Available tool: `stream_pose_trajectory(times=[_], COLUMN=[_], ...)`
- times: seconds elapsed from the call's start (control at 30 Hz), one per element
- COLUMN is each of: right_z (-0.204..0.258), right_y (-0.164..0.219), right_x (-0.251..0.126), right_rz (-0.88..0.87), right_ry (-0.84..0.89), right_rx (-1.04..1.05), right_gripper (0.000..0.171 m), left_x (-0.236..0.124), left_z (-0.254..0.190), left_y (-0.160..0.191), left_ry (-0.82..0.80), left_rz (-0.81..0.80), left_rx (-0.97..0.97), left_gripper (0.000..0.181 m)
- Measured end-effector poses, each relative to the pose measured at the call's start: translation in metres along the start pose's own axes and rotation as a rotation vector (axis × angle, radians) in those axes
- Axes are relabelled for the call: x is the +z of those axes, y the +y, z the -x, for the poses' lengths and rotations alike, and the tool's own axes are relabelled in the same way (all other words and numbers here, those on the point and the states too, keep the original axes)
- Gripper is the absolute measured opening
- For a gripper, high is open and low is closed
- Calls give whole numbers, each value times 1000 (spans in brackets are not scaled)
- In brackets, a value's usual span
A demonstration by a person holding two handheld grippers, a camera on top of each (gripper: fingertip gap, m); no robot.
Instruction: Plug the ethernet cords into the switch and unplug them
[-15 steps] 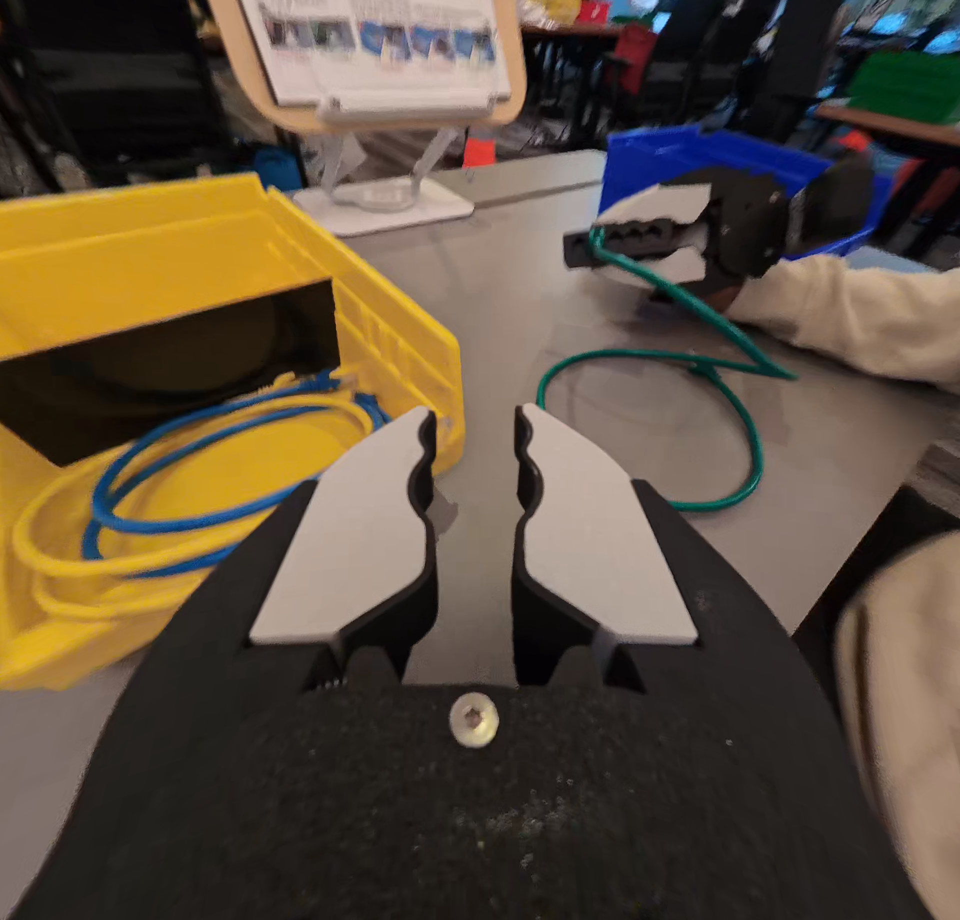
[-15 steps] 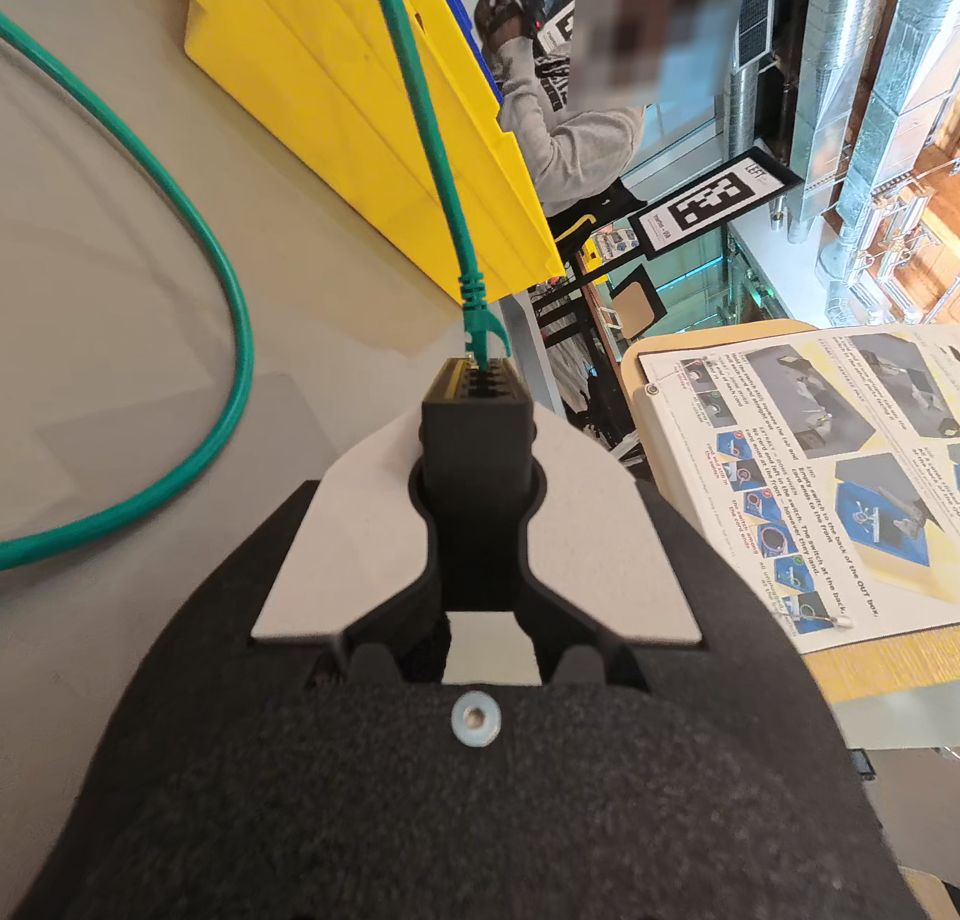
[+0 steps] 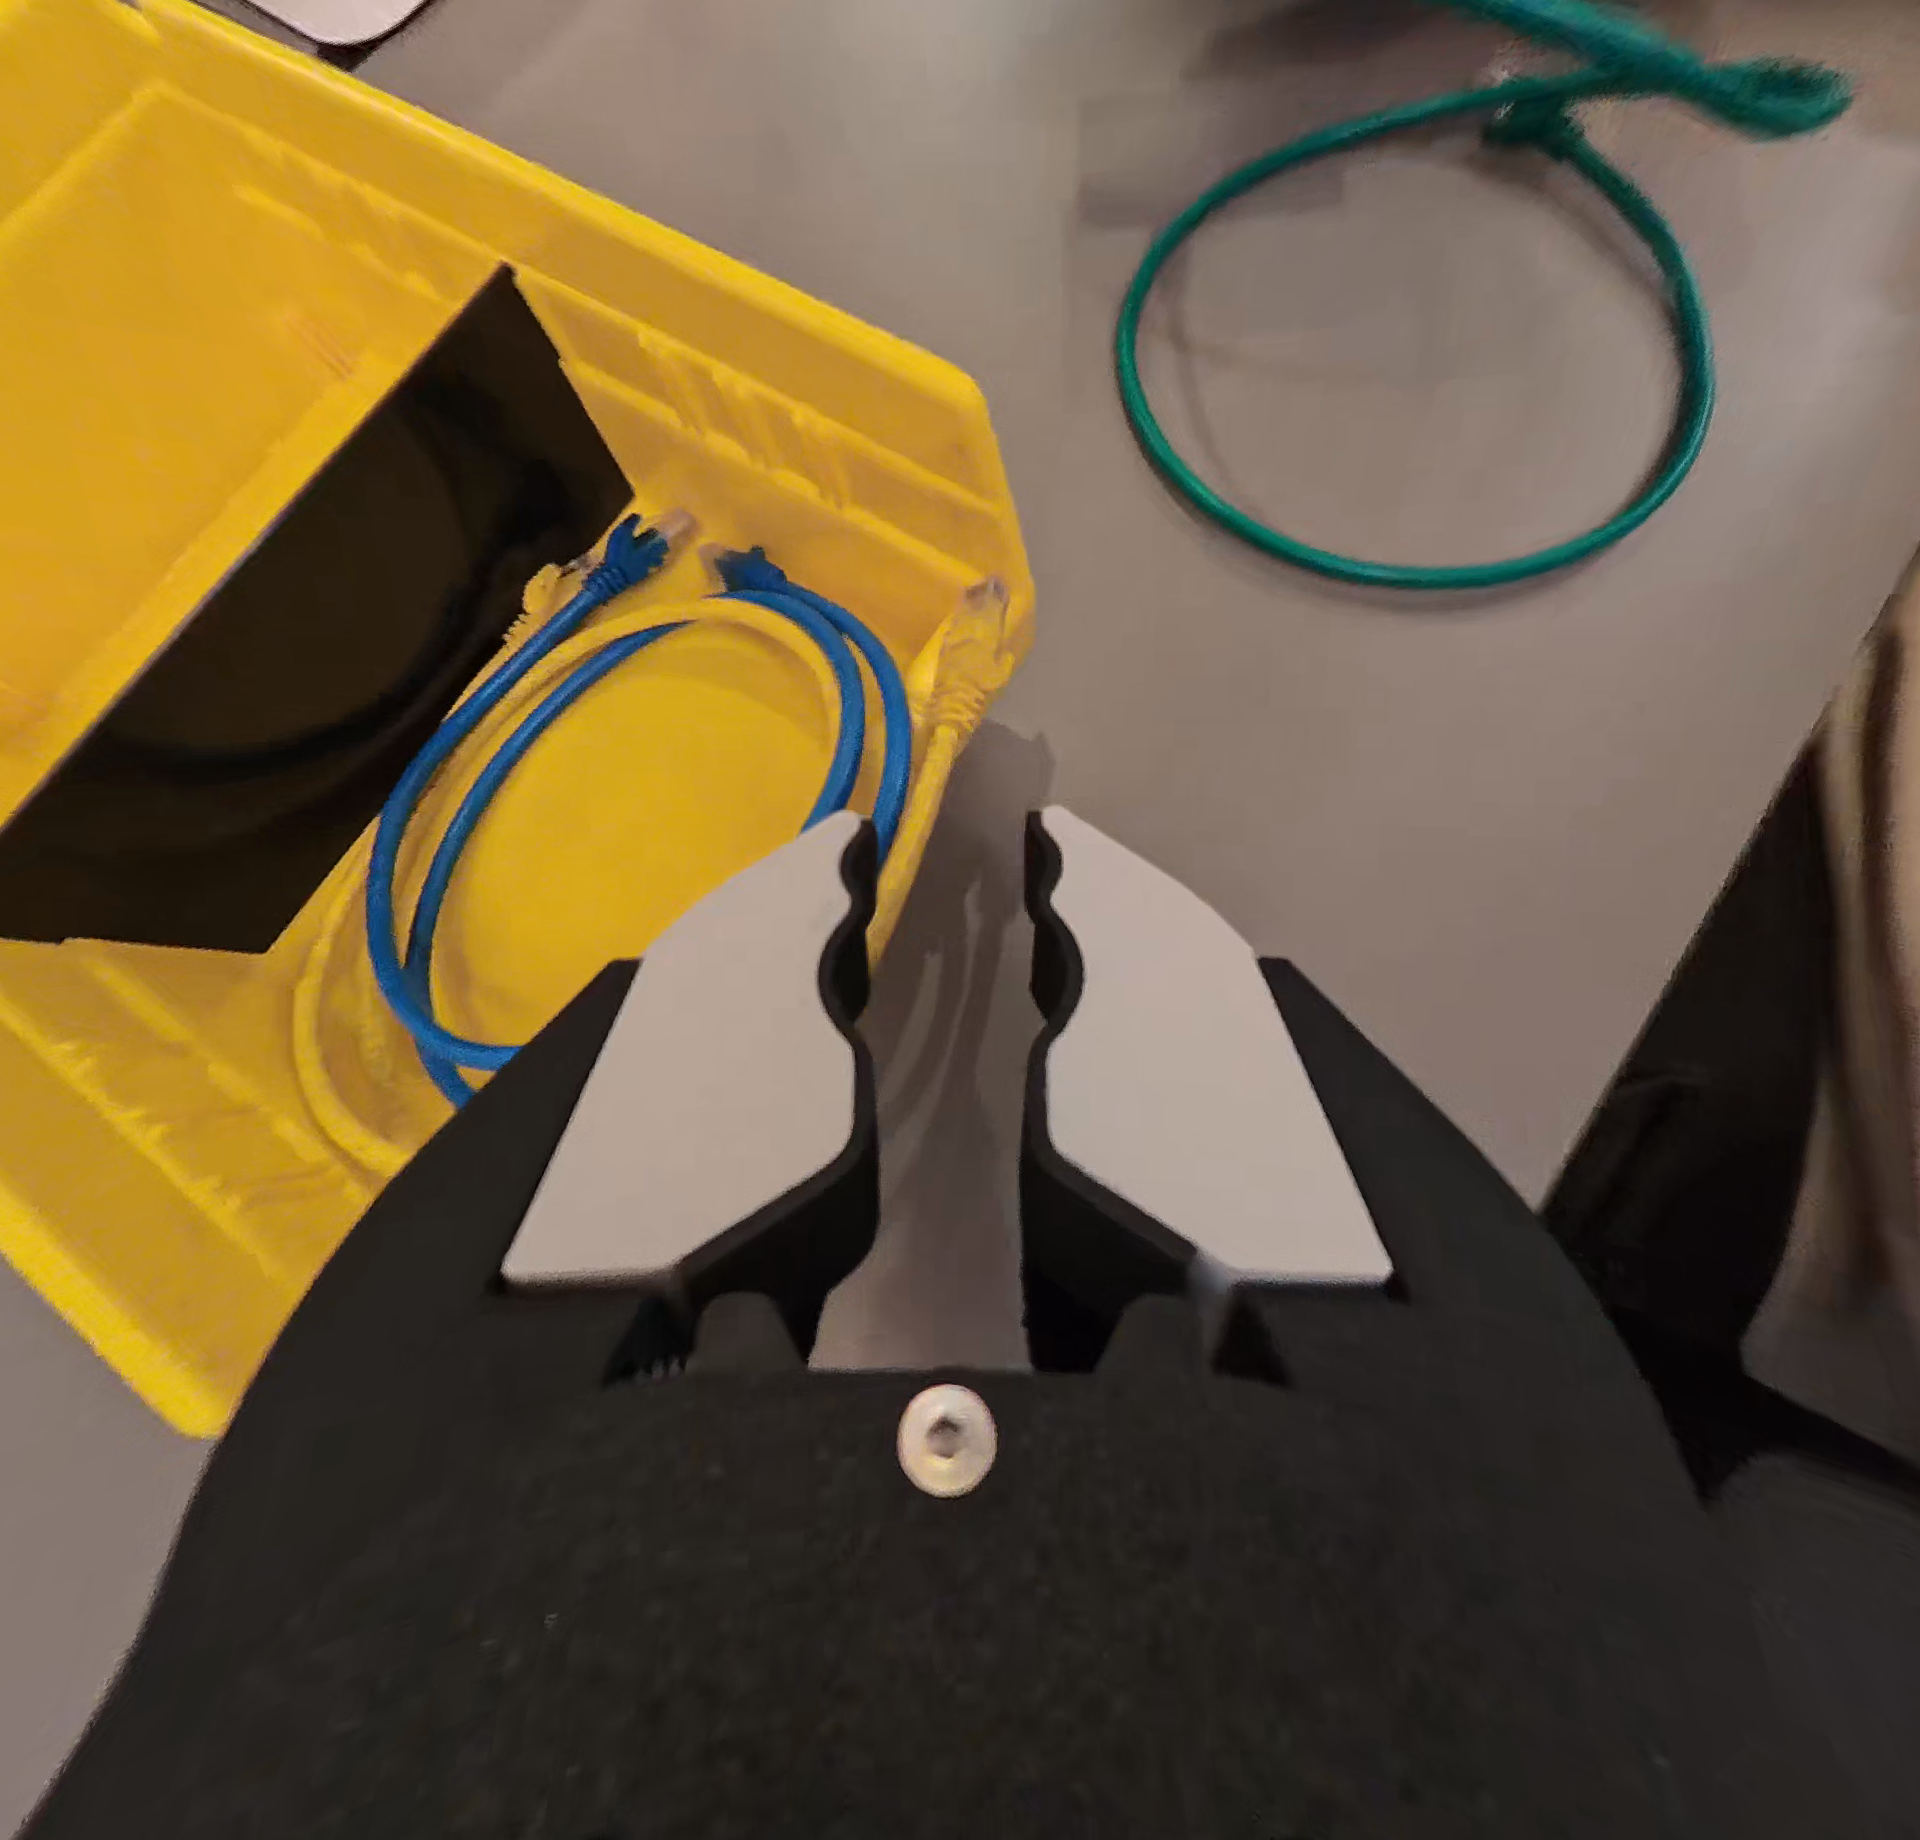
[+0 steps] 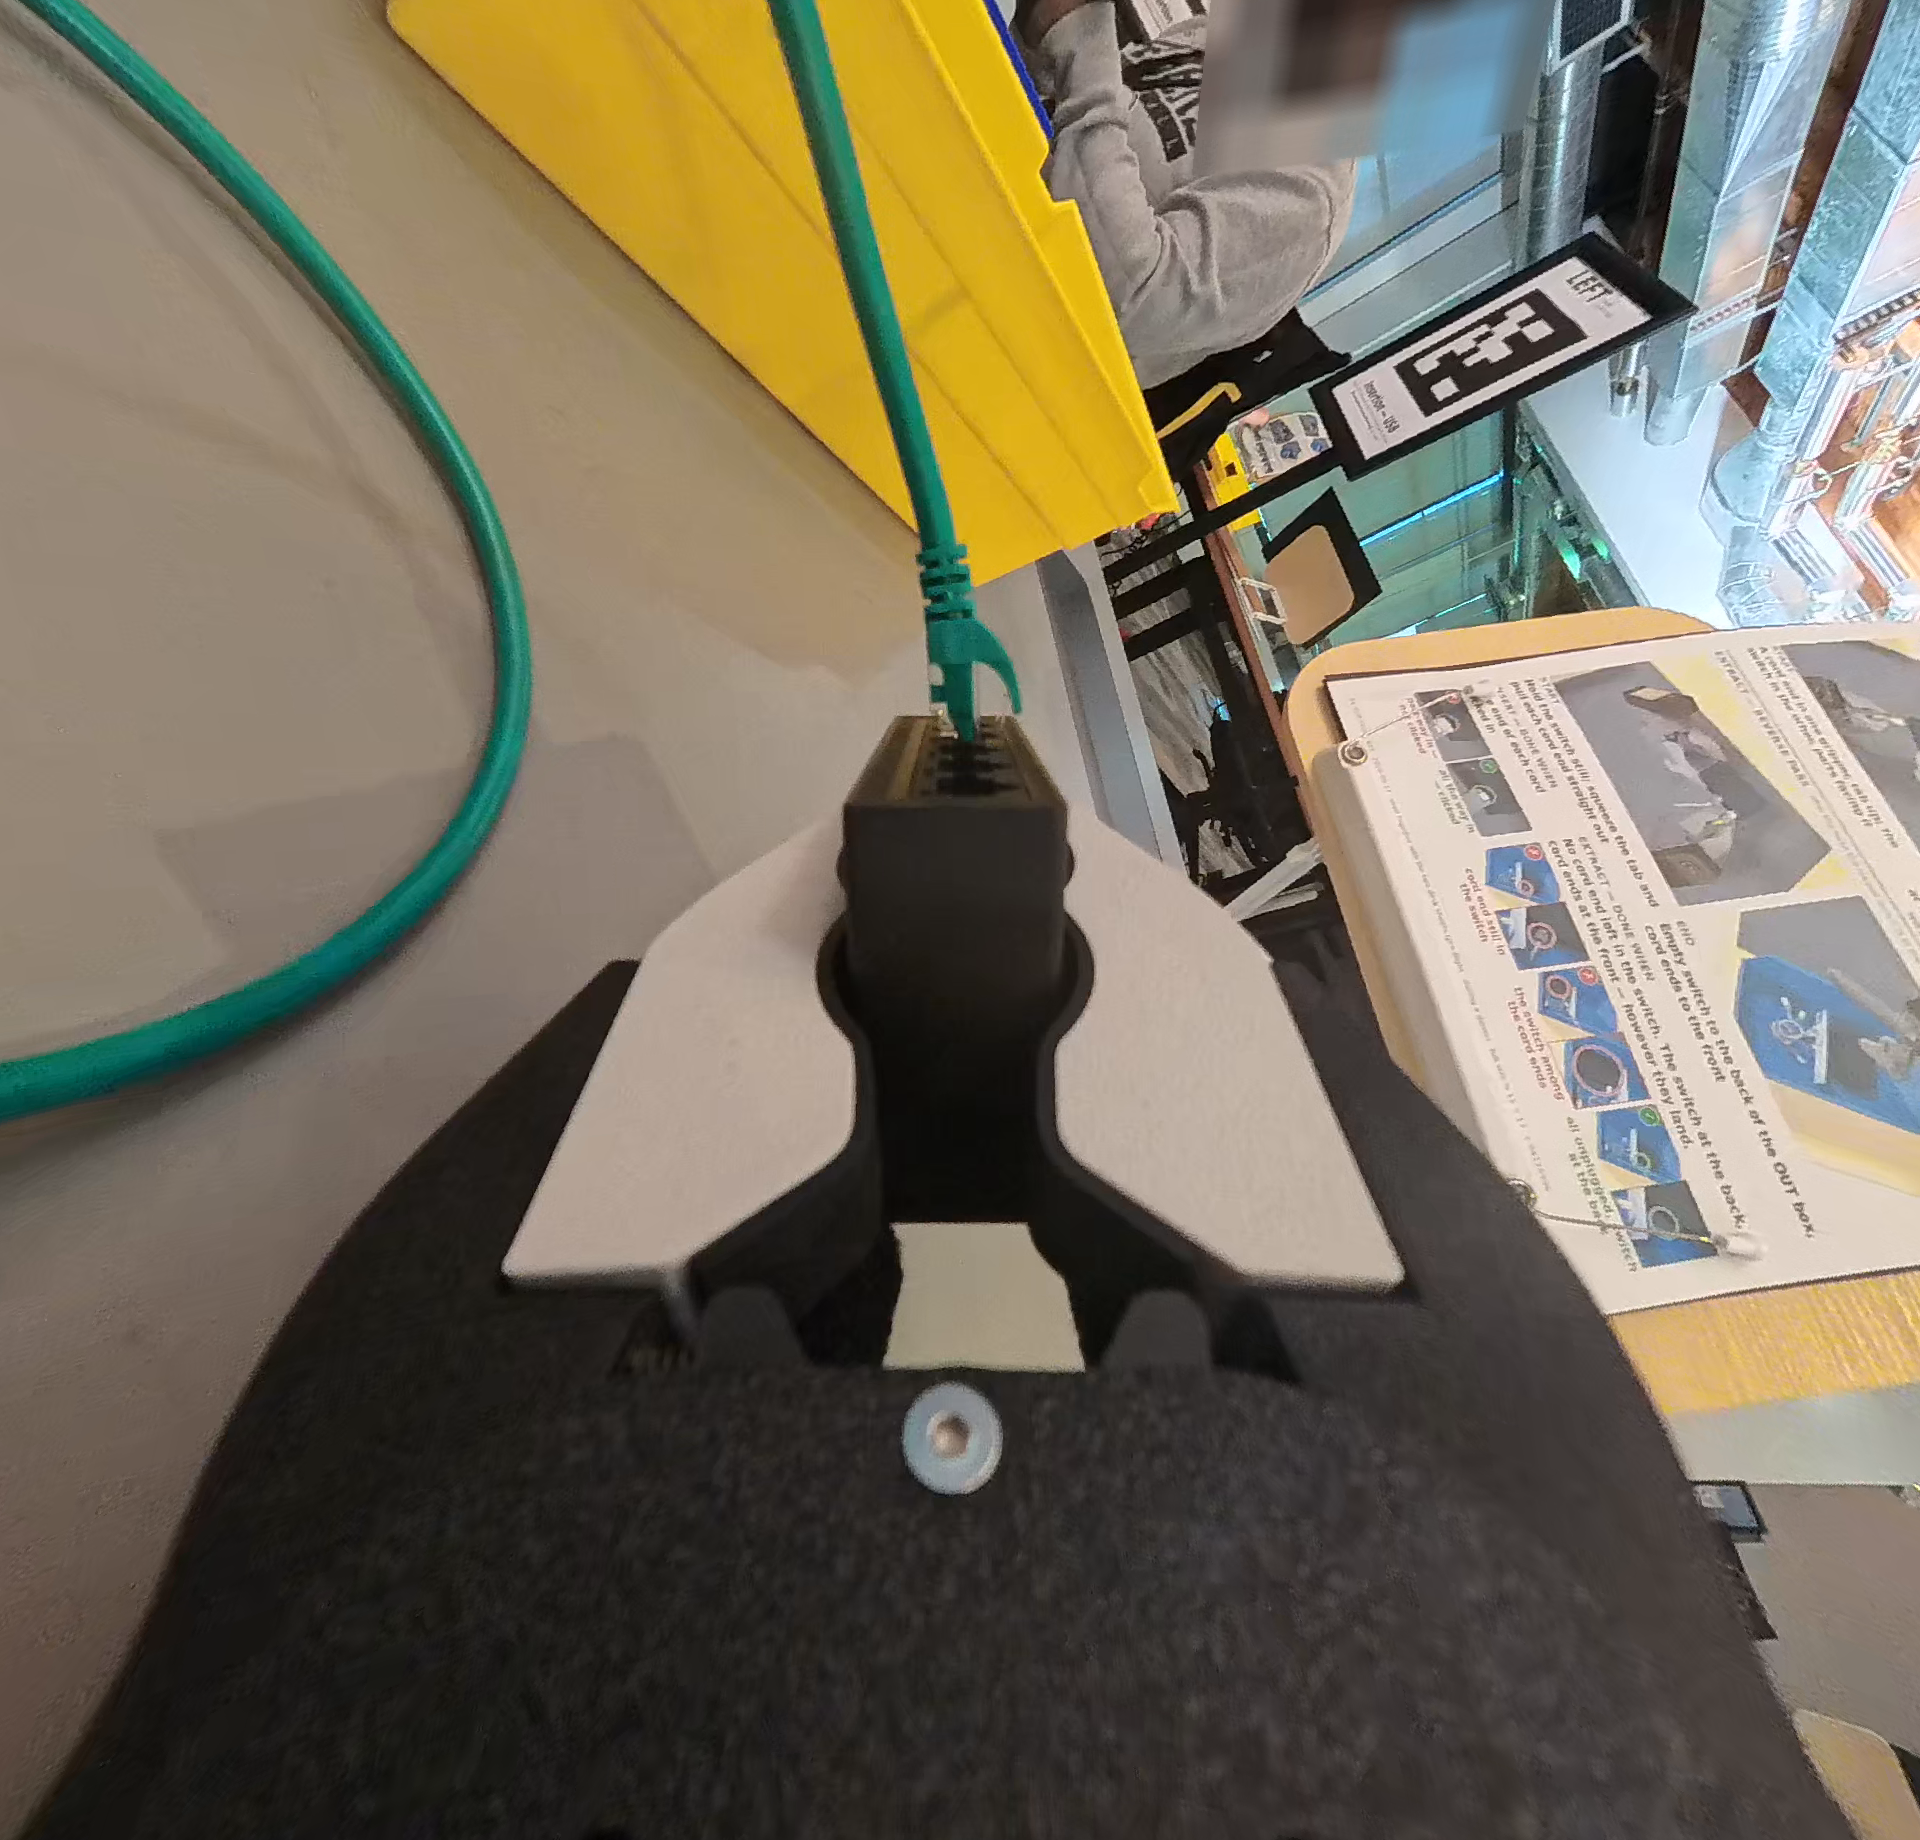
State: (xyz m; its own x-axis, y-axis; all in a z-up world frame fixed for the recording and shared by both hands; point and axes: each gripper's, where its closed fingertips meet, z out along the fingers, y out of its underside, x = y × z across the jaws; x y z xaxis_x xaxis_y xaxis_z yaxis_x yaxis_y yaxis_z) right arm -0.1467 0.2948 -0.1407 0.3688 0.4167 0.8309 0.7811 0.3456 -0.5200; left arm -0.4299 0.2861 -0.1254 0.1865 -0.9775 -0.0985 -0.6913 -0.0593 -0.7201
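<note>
My right gripper [image 4: 954, 855] is shut on a black ethernet switch [image 4: 954, 917], its ports facing away. A green cord [image 4: 831, 190] is plugged into one port by its green plug [image 4: 961, 663]. The rest of the green cord loops on the grey table [image 3: 1413, 367]. My left gripper [image 3: 943, 855] is open and empty, over the near right corner of a yellow bin [image 3: 260, 263]. In the bin lie a coiled blue cord [image 3: 862, 689] and a yellow cord with a clear plug [image 3: 966, 647] at the bin's corner.
A black divider [image 3: 312, 668] stands in the yellow bin. A board with an instruction sheet [image 4: 1662, 959] stands to the right in the right wrist view. The yellow bin [image 4: 790, 232] shows there too, with a person behind it. A pale sleeve [image 3: 1870, 751] lies at the right edge.
My left gripper has tipped down and moved over the yellow bin's corner, still open. My right gripper still holds the switch with the green cord plugged in.
</note>
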Motion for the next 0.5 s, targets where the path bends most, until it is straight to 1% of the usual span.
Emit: stream_pose_trajectory(times=[0.1,0.17,0.23,0.3,0.4,0.43,0.5], right_z=[1,2,3,3,3,4,4], right_y=[1,1,2,2,2,2,2], right_x=[2,2,3,3,4,4,3], right_rz=[4,6,11,14,15,15,15], right_ry=[-10,-14,-17,-17,-19,-21,-19], right_rx=[3,1,-1,-2,-1,0,0], right_gripper=[30,30,30,30,30,30,30], left_x=[7,9,7,-2,-28,-41,-75], left_z=[11,20,25,27,36,47,78], left_y=[15,23,20,9,-21,-31,-55], left_ry=[-115,-212,-297,-331,-325,-348,-447], left_rz=[64,120,122,91,-26,-46,-63], left_rx=[87,167,251,285,239,222,194], left_gripper=[28,11,7,6,6,6,5])
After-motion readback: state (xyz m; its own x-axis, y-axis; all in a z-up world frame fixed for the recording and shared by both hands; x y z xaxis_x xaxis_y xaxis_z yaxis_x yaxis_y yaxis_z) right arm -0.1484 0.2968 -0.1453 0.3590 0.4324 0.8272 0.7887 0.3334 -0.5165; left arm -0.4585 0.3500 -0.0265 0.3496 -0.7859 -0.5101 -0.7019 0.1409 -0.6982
